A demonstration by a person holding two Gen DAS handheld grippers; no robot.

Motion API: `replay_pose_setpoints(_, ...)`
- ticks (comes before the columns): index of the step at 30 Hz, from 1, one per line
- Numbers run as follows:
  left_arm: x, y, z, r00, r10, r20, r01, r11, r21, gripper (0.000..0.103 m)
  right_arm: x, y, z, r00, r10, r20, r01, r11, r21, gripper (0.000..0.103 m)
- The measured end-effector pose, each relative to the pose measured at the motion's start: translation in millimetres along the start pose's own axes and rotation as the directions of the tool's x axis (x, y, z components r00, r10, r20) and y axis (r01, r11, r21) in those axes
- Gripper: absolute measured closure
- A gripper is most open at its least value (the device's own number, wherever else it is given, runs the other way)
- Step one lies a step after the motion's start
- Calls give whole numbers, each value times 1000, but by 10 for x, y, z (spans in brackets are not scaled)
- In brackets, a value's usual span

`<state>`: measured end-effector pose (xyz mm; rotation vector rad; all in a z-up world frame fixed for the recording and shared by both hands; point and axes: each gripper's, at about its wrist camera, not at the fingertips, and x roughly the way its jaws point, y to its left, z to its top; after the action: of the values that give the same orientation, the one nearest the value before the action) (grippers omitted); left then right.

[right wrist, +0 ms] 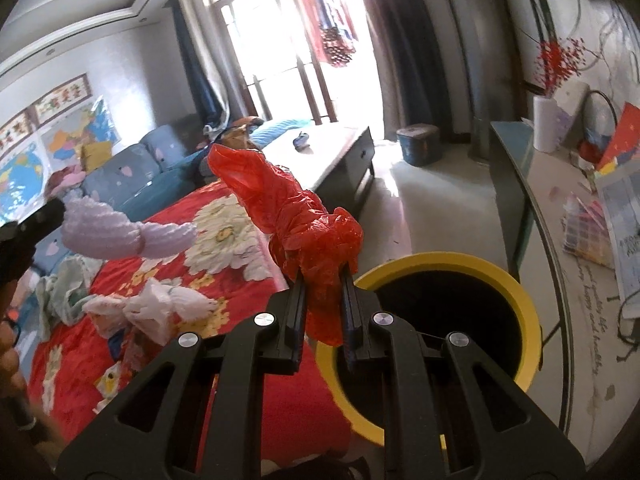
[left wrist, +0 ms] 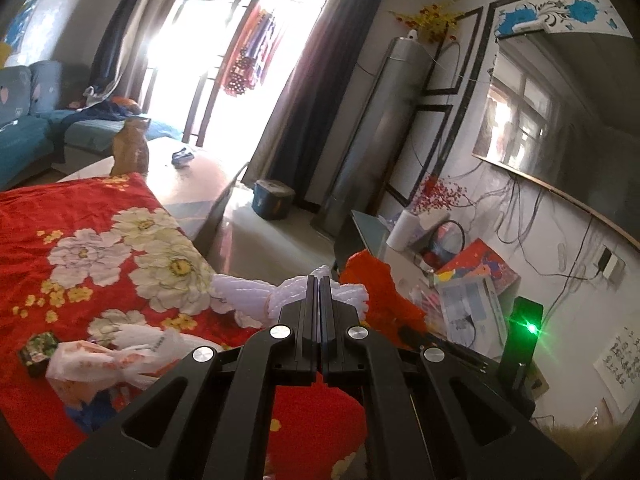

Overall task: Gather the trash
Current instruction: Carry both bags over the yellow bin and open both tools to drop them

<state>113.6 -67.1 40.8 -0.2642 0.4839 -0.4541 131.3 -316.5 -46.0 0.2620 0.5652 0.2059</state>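
Note:
My left gripper [left wrist: 319, 280] is shut on a white foam net sleeve [left wrist: 248, 300], held above the red floral cloth [left wrist: 80, 208]; the sleeve also shows in the right wrist view [right wrist: 120, 236]. My right gripper [right wrist: 324, 276] is shut on a crumpled red plastic bag [right wrist: 288, 208], held just left of the rim of a yellow bin [right wrist: 516, 300] with a dark inside. The red bag also shows in the left wrist view [left wrist: 380, 288]. A white and orange plastic bag [left wrist: 100, 364] and a small dark packet [left wrist: 38, 352] lie on the cloth.
A white plastic bag [right wrist: 160, 304] and a pale cloth [right wrist: 60, 292] lie on the red cloth. A low table [right wrist: 332, 148] stands behind, with a cat [left wrist: 130, 148] on it. A cluttered side counter [right wrist: 560, 220] is on the right. A blue bucket [right wrist: 418, 144] stands on the floor.

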Motion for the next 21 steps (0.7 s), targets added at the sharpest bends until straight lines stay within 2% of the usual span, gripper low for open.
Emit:
replay_pose_setpoints(11, 268, -301, -120, 997, -60, -51, 62, 997, 34, 102, -38, -392, 4, 997, -72, -10, 72, 993, 97, 93)
replay_pose_setpoints(21, 565, -620, -307, 986, -123, -115, 131, 989, 70, 102, -28, -784, -39, 990, -135, -38, 140, 972, 189, 93)
